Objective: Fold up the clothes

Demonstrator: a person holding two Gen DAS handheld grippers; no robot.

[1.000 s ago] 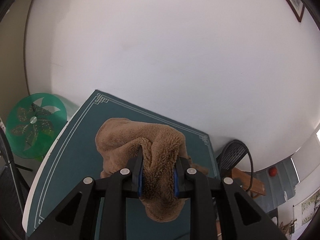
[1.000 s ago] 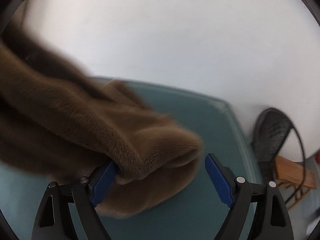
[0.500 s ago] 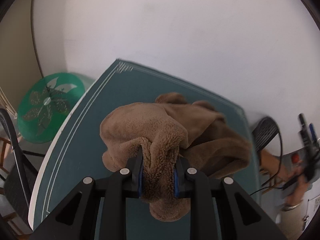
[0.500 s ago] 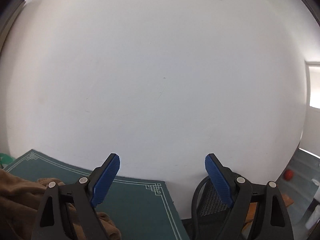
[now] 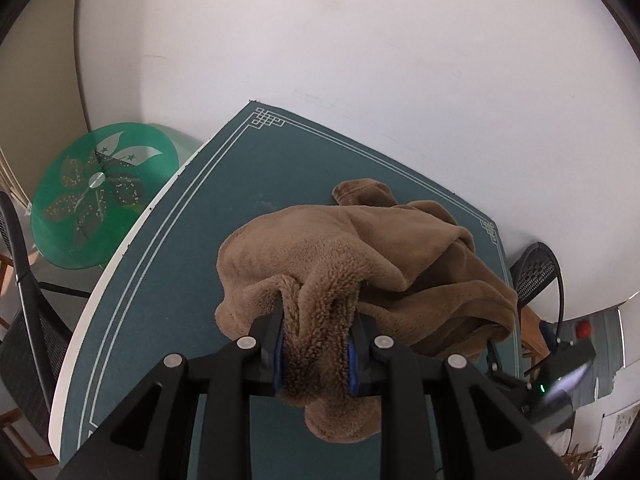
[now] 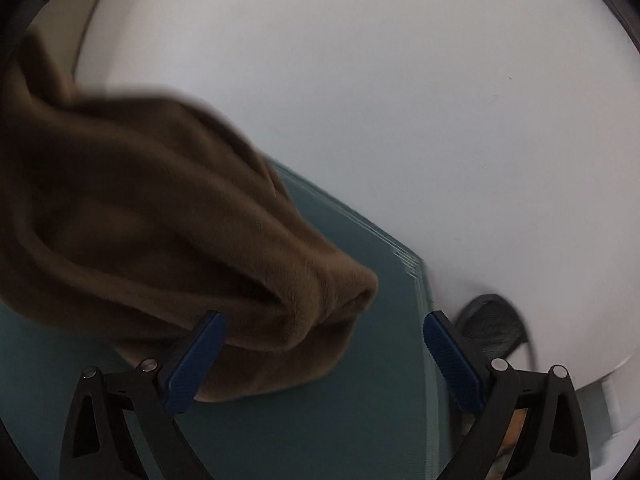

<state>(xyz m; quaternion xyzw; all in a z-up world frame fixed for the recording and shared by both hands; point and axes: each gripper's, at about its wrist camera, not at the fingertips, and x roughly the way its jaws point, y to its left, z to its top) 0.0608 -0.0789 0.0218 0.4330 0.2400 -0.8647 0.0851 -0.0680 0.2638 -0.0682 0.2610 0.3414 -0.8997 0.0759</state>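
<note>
Left wrist view shows the fuzzy brown fleece garment (image 5: 360, 264) heaped in loose folds at centre frame on the dark green table mat with thin white border lines (image 5: 176, 296). One thick fold of it is pinched between the blue pads of the left gripper (image 5: 316, 354), whose jaws are clamped tight on the pile, and a lobe of fleece hangs below them at lower centre. The heap's right edge reaches close to the mat's right border; its far tip stops short of the mat's far edge, near the upper right corner ornament. To the left of the heap the mat lies bare out to its white-rimmed curved edge.

Right wrist view, blurred, has the same garment (image 6: 160, 240) filling the left half of the frame. Its rounded end lies between the jaws of the right gripper (image 6: 324, 356), which are spread wide and opening; the left blue pad sits against the fleece, while the right pad stands apart over bare mat (image 6: 340, 432).

Beyond the mat rises a plain white wall (image 5: 360, 60). A round green glass tabletop with a flower pattern (image 5: 100, 196) stands at left, and a black mesh chair (image 5: 538, 272) at right.
</note>
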